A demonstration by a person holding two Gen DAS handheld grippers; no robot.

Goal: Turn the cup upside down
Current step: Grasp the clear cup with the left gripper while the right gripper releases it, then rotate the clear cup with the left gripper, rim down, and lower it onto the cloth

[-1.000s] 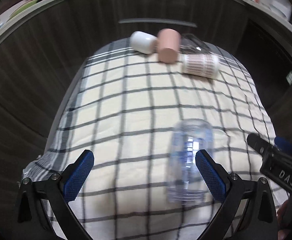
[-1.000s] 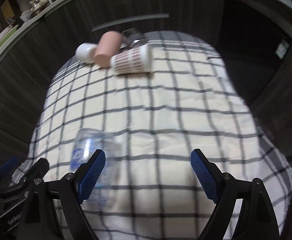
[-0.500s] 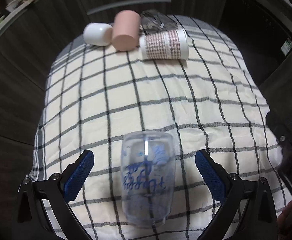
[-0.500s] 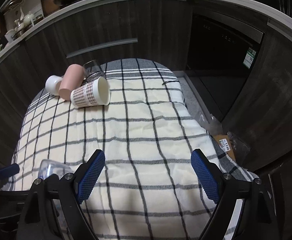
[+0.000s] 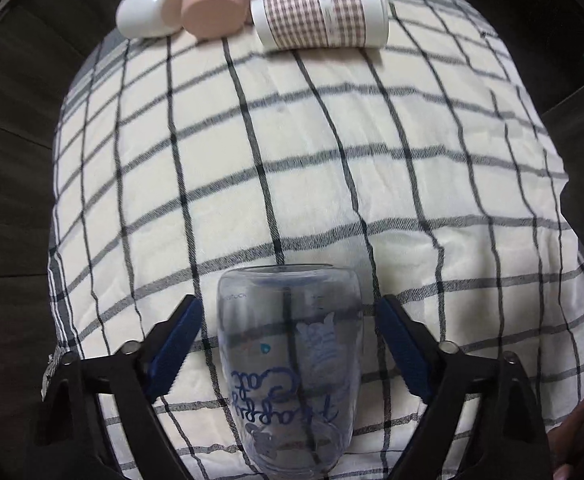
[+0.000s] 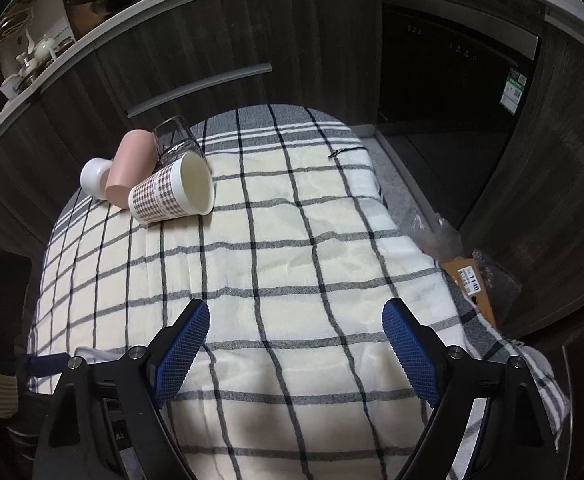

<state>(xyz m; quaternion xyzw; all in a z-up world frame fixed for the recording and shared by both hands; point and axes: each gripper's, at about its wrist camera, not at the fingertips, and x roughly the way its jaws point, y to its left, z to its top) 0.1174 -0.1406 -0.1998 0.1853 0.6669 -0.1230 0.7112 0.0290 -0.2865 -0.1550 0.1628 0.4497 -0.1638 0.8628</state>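
Observation:
A clear glass cup (image 5: 290,364) with blue writing lies on its side on the checked cloth (image 5: 292,168), its base pointing away from me. My left gripper (image 5: 290,350) is open, with one blue pad on each side of the cup and a small gap to each. My right gripper (image 6: 296,356) is open and empty above the cloth's near part. The clear cup is hidden in the right wrist view.
At the cloth's far end lie a white cup (image 5: 148,10), a pink cup (image 5: 216,2), a checked paper cup (image 5: 320,10) and a dark glass (image 6: 174,140). Dark cabinet fronts (image 6: 292,40) stand behind. A plastic-wrapped orange package (image 6: 472,284) lies on the floor at the right.
My left gripper has moved forward and down so the clear cup now sits between its pads. My right gripper has drawn back and up, away from the cup.

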